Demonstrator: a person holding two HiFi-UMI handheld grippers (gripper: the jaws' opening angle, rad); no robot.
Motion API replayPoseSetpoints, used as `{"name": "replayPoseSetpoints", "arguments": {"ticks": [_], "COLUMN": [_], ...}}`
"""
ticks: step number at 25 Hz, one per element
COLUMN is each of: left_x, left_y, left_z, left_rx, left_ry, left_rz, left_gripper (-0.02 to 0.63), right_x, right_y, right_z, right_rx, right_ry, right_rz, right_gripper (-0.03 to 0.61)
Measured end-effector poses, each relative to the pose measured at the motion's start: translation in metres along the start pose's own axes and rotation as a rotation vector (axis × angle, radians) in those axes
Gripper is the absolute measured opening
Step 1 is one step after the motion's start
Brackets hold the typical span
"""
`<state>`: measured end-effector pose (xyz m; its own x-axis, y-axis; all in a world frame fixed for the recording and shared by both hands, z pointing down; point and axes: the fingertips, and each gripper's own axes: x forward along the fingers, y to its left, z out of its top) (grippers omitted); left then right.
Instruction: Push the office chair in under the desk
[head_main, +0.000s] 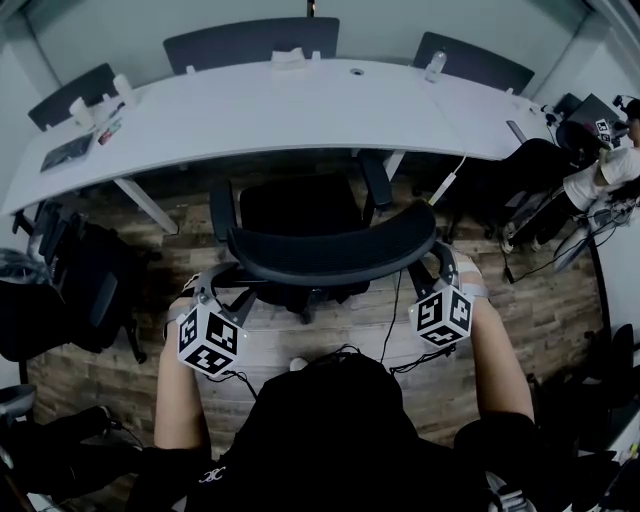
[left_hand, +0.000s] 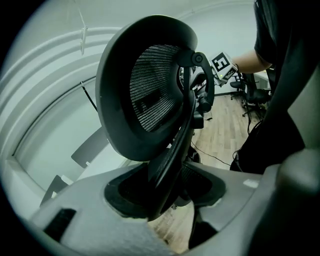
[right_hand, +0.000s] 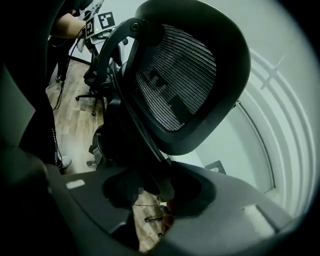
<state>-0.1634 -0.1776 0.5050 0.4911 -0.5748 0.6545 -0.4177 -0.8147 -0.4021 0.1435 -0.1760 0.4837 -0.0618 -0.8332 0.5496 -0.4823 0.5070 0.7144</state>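
- Left gripper (left_hand: 165, 192): being clamped on the left rim of the backrest (head_main: 335, 250), probably so the chair (head_main: 300, 212) can be steered.
- Right gripper (right_hand: 157, 190): being clamped likewise on the right rim, so the push is being shared evenly, by judgement.
- Backrest: curved black plastic frame, fine ribbed mesh panel.
- Chair: being kept facing the desk (head_main: 300, 110), just before its near edge; seat judged not yet under.
- Desk: long, white, smooth, gently curved top.
- Floor (head_main: 540, 300): wood planks, being left bare before the desk.
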Motion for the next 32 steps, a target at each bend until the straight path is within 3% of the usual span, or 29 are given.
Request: {"name": "replayPoseSetpoints", "arguments": {"ticks": [20, 32], "left_x": [0.021, 0.050], "left_y": [0.037, 0.073], "left_z": [0.000, 0.007], "left_rx": [0.037, 0.038], "left_ry": [-0.008, -0.023], "left_rz": [-0.050, -0.039], "left_gripper": [0.217, 0.215], "right_x": [0.026, 0.061], "right_y": [-0.015, -0.039], "right_z": [0.013, 0.018], "right_rx": [0.084, 0.103], "right_ry": [-0.009, -0.005], "right_rz": [0.005, -0.060], "right_gripper": [0.170, 0.167]}}
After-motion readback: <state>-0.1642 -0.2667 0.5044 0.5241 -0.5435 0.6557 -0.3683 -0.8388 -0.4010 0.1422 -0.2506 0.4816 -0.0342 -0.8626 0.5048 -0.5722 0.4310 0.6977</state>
